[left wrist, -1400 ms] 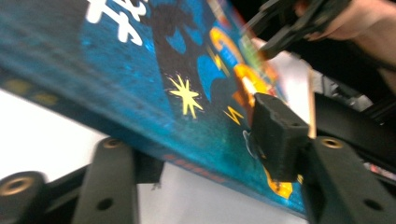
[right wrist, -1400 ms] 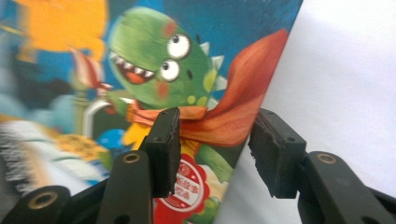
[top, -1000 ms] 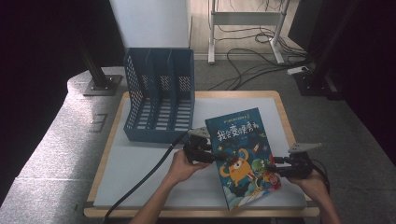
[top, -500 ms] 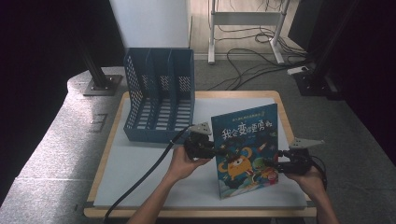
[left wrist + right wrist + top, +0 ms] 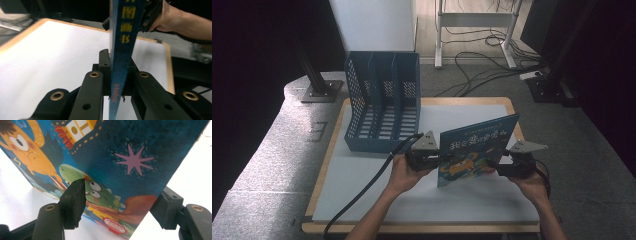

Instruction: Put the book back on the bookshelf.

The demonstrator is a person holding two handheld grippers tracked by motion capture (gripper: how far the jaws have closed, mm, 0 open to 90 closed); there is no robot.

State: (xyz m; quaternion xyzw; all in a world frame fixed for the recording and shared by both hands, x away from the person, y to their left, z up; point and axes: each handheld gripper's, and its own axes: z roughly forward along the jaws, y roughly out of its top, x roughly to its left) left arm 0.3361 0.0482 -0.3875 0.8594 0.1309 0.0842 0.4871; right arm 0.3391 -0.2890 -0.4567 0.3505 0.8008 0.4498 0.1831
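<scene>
The picture book [image 5: 476,151], its blue cover printed with an orange cartoon creature and white Chinese lettering, stands tilted up off the white table top [image 5: 377,170], held between the two grippers near the front of the board. The left gripper [image 5: 426,156] has it by the spine edge: in the left gripper view the narrow blue spine [image 5: 119,62] with its yellow characters runs straight up between the two black jaws, which have just been closing and now press on it from both sides. The right gripper [image 5: 512,165] sits at the opposite, right-hand edge of the book; in the right gripper view the cover [image 5: 130,157], with a pink star and a green creature, lies between the jaws, one jaw in front of the cover and the other behind its edge, set wide apart. Those jaws have just been opening, and the pads do not look pressed on the book. Beyond the left gripper, towards the far left of the table, stands a blue slotted magazine file rack [image 5: 384,102], well apart from the book. A black cable [image 5: 367,187] trails from the left gripper back across the table top towards the person's forearm.
</scene>
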